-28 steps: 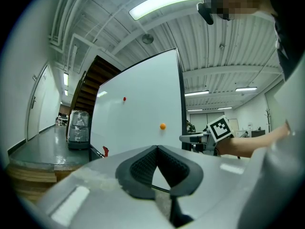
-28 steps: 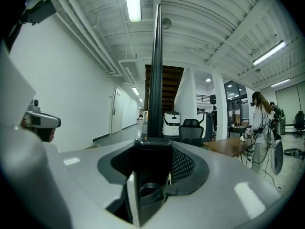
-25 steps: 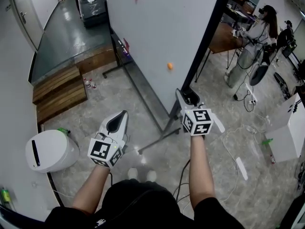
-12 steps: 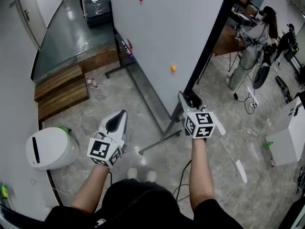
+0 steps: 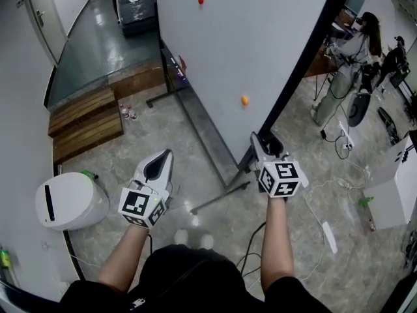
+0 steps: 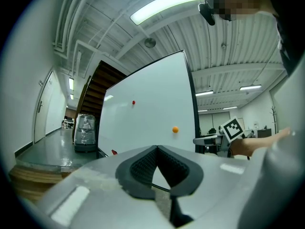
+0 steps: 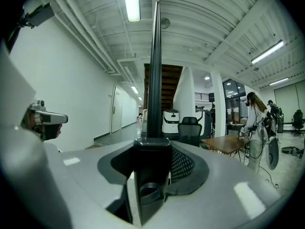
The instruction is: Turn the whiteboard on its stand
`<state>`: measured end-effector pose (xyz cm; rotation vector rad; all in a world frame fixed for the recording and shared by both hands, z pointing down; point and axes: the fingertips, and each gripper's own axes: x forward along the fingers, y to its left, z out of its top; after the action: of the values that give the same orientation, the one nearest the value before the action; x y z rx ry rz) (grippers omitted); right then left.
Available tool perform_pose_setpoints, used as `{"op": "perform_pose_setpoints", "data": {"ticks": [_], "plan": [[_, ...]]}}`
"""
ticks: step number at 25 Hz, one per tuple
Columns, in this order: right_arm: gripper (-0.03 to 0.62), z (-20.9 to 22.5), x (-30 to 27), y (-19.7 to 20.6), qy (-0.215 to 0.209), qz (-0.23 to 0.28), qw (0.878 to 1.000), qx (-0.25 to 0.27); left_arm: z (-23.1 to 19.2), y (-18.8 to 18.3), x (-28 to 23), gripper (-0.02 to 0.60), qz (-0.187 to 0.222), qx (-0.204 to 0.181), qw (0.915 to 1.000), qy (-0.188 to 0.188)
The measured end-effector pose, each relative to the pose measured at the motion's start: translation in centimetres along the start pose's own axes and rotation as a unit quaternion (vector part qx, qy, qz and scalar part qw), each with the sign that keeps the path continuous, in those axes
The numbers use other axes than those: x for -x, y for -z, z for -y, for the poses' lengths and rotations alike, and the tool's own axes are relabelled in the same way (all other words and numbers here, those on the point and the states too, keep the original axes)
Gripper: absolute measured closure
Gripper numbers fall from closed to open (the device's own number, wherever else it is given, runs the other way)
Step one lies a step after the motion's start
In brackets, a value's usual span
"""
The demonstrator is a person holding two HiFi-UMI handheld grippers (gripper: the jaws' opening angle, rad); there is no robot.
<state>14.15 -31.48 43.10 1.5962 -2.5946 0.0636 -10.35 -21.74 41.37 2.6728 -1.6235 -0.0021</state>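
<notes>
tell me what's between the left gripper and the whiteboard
Only open floor and the stand's grey base bar lie between the left gripper and the whiteboard, as the head view shows.

The right gripper (image 5: 266, 142) reaches out level on a straight forearm (image 5: 275, 240), its jaws clamped on the dark side edge of the whiteboard (image 5: 247, 38). The left gripper (image 5: 165, 155), jaws pressed together on nothing, points level, short of the whiteboard's face.
</notes>
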Motion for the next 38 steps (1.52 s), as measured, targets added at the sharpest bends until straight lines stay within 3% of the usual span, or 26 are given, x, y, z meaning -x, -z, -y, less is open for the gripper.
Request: {"op": "perform_pose_setpoints", "data": {"ticks": [17,38], "plan": [[0.410,-0.9,4.0,-0.8,0.010,-0.014,1.000,-0.004,-2.3,-1.6,0.4,0.578,0.002,0.003,1.0000,0.007],[0.395,-1.4,4.8,-1.7,0.018,-0.002,1.000,0.005,-4.7,-2.3,-0.4,0.577,0.003,0.006,1.0000,0.007]]}}
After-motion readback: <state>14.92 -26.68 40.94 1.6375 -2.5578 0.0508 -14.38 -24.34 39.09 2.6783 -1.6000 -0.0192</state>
